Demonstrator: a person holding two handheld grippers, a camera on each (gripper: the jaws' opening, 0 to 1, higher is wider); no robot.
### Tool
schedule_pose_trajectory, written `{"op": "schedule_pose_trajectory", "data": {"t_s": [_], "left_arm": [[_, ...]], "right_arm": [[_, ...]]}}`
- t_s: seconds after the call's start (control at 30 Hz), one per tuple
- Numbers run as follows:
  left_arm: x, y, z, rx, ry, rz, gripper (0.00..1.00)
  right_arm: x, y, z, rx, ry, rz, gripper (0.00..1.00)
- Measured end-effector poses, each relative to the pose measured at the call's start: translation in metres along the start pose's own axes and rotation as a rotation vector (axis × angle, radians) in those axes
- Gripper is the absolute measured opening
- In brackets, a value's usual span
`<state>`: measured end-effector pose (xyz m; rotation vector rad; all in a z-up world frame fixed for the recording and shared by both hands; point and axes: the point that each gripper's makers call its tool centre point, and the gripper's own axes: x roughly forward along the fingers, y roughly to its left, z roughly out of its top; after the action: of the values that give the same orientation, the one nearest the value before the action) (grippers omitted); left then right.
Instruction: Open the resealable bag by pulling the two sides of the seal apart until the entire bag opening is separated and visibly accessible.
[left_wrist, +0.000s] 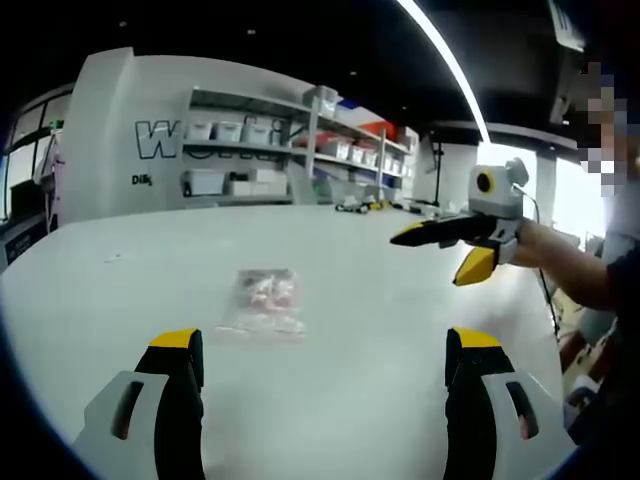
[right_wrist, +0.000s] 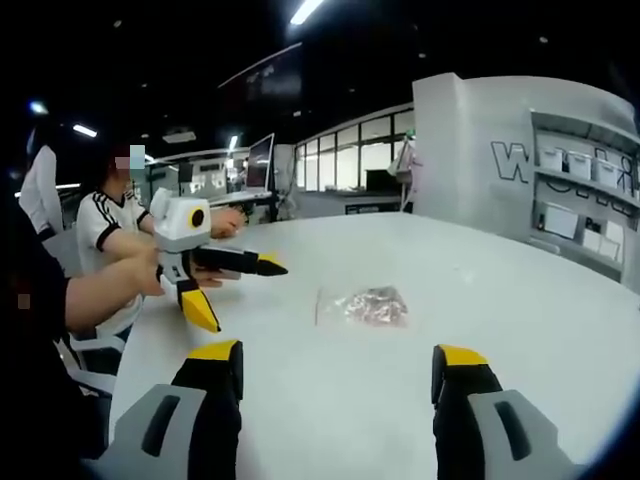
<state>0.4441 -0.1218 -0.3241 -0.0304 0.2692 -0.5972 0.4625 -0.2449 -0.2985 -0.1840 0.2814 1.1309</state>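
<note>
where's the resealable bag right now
The resealable bag lies flat on the white table, untouched, ahead of both open grippers. In the left gripper view it sits left of centre; in the right gripper view it lies near the centre, right of the other gripper.

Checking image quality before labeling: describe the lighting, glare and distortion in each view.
Left gripper view: fisheye bends the white table edge; a ceiling light strip streaks bright overhead; the bag is small and soft, its contents blurred. Right gripper view: dark ceiling, bright windows behind; the bag shows faint glare on plastic.
</note>
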Motion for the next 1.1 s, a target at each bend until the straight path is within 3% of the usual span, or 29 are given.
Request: {"op": "schedule_pose_trajectory", "data": {"t_s": [1.1], "left_arm": [[0.000, 0.003, 0.002, 0.000, -0.003, 0.005, 1.00]], "right_arm": [[0.025, -0.006, 0.002, -0.012, 0.015, 0.015, 0.73]]}}
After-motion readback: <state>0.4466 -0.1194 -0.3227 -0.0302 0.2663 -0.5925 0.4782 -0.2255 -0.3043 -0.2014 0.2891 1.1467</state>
